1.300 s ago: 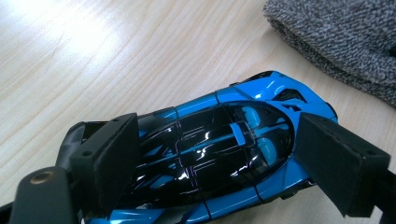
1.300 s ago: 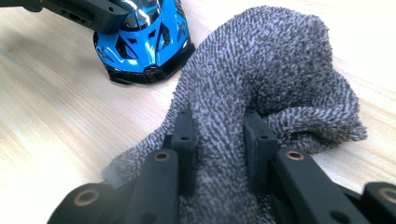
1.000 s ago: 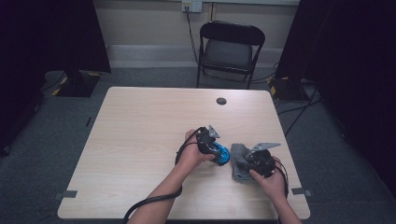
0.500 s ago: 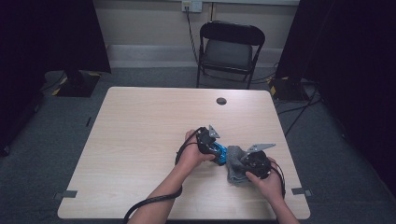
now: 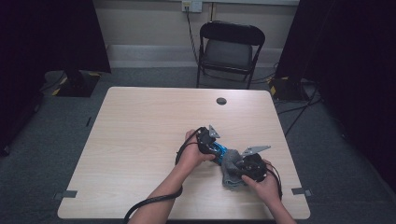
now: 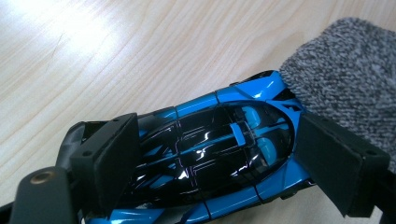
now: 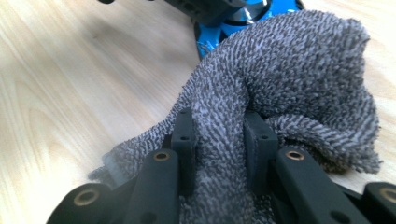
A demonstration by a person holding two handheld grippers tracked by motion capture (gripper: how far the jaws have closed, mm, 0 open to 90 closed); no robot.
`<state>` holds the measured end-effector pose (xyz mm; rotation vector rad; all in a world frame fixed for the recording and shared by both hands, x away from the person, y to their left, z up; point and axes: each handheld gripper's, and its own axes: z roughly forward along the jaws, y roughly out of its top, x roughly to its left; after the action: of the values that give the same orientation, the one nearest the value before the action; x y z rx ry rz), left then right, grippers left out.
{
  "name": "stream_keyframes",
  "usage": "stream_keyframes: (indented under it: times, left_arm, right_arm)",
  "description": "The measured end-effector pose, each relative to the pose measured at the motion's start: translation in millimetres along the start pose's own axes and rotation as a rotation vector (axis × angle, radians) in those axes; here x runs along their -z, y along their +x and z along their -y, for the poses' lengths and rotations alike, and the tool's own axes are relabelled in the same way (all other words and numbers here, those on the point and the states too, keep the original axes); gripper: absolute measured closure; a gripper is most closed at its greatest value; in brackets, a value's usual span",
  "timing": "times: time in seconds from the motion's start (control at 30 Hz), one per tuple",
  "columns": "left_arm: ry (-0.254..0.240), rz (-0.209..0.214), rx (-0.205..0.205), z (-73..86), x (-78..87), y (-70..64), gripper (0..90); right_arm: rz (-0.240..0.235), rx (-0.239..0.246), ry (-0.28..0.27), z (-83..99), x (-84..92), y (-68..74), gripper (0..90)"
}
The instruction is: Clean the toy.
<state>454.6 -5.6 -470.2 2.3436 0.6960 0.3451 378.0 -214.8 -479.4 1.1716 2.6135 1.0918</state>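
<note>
Toy car: a glossy blue and black toy sports car [image 6: 219, 154] lies on the light wooden surface [image 5: 140, 140], in the near right part of it, between the two hands.
Car in the left gripper view: its dark cabin roof faces up, and one end of it touches the grey cloth.
Cloth: a grey knitted terry cloth [image 7: 289, 79] is bunched up and lies against one end of the toy car, partly over it; its lower edge rests on the surface.
Cloth in the high view: the cloth [image 5: 231, 169] sits just to the right of the car [image 5: 218, 150], close to the near edge of the surface.
Left gripper: the left gripper [image 6: 224, 161] has its two black fingers [image 6: 114, 158] clamped on the toy car, one finger at each long side of the body.
Right gripper: the right gripper [image 7: 219, 140] has its fingers [image 7: 186, 140] close together and pinches a fold of the grey cloth between them.
Hands: the left hand [image 5: 192, 156] and the right hand [image 5: 264, 184] come in from the near edge, and a black cable trails from each gripper.
Surface: a small dark round disc [image 5: 221, 101] lies near the far edge, well apart from the car.
Behind the surface: a black folding chair [image 5: 229, 51] stands on the grey carpet floor [image 5: 56, 116], in front of the pale wall.
</note>
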Motion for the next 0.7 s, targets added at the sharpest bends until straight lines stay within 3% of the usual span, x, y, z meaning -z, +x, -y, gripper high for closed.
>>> stream_keyframes:
  times: [0.37,0.7]
  left_arm:
    - [-0.002,-0.002,0.001,0.0,-0.1,-0.5,14.3]
    - [-0.001,-0.003,-0.001,0.2,0.1,-0.5,14.3]
  right_arm:
    - [-0.033,0.004,0.003,1.1,-3.0,6.5,70.6]
    - [-0.060,0.038,0.017,-0.9,-7.6,18.4,70.6]
